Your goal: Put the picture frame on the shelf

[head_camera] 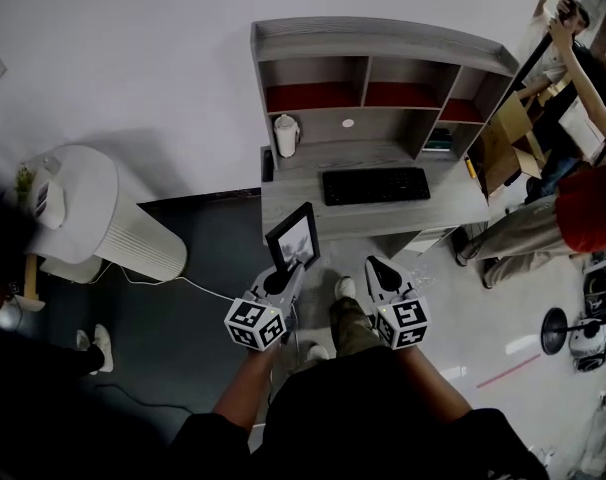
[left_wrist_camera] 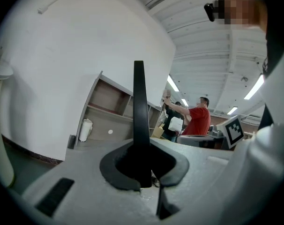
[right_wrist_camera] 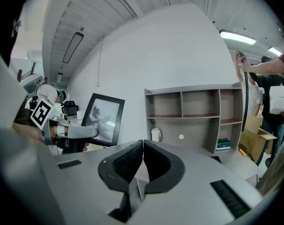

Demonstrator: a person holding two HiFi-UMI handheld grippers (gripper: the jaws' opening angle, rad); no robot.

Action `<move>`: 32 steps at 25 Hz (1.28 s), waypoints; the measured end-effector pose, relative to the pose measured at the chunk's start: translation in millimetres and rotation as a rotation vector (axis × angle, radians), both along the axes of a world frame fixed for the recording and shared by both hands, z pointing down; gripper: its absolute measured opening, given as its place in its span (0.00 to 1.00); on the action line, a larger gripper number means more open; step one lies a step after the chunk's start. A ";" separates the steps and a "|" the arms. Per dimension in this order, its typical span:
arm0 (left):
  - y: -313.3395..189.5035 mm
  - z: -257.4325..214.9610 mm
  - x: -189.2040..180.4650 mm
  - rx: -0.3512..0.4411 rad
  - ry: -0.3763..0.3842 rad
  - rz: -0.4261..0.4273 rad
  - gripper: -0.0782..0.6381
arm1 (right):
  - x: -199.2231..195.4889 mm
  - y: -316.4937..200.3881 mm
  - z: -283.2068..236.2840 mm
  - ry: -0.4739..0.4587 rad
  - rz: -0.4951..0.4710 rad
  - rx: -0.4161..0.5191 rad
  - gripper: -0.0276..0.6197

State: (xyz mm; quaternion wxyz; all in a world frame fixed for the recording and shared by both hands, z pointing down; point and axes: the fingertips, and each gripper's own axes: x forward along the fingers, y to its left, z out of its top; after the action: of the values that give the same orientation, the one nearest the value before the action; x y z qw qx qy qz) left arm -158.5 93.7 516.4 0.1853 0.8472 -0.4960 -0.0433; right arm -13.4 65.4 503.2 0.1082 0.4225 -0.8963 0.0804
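Note:
The black picture frame (head_camera: 294, 238) stands upright in my left gripper (head_camera: 296, 267), which is shut on its lower edge, in front of the desk. The left gripper view shows the frame (left_wrist_camera: 139, 121) edge-on, clamped between the jaws. My right gripper (head_camera: 374, 264) hovers beside it on the right, shut and holding nothing; its jaws meet tip to tip (right_wrist_camera: 143, 142). From that side the frame's picture face (right_wrist_camera: 103, 118) shows, with the left gripper (right_wrist_camera: 75, 133) under it. The grey shelf unit (head_camera: 383, 66) sits on the desk ahead, with open compartments (right_wrist_camera: 193, 104).
A black keyboard (head_camera: 375, 185) and a white container (head_camera: 286, 135) lie on the desk top (head_camera: 303, 208). A tall white ribbed appliance (head_camera: 133, 233) stands on the floor at left, with a cable. People (head_camera: 583, 193) and a cardboard box (head_camera: 505, 138) crowd the right side.

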 end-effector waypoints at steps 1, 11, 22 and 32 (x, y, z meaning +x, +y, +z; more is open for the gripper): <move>-6.9 -0.3 -4.0 -0.001 -0.005 -0.002 0.16 | -1.7 -6.2 1.3 -0.006 -0.003 0.001 0.06; -106.9 -7.7 -36.7 -0.002 -0.010 -0.031 0.16 | -28.5 -116.1 -1.3 -0.084 -0.038 0.018 0.06; -261.6 -18.9 -31.3 -0.012 0.014 0.019 0.16 | -53.4 -246.3 -33.4 -0.074 -0.096 0.096 0.06; -372.7 -21.1 -20.0 -0.023 -0.010 0.048 0.16 | -53.4 -338.9 -32.9 -0.075 -0.130 0.070 0.06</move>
State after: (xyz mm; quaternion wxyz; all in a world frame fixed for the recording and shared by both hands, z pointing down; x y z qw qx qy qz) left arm -178.5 -279.0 495.3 0.1934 0.8568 -0.4771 -0.0290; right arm -66.7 -273.5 470.4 0.0649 0.3639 -0.9274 0.0574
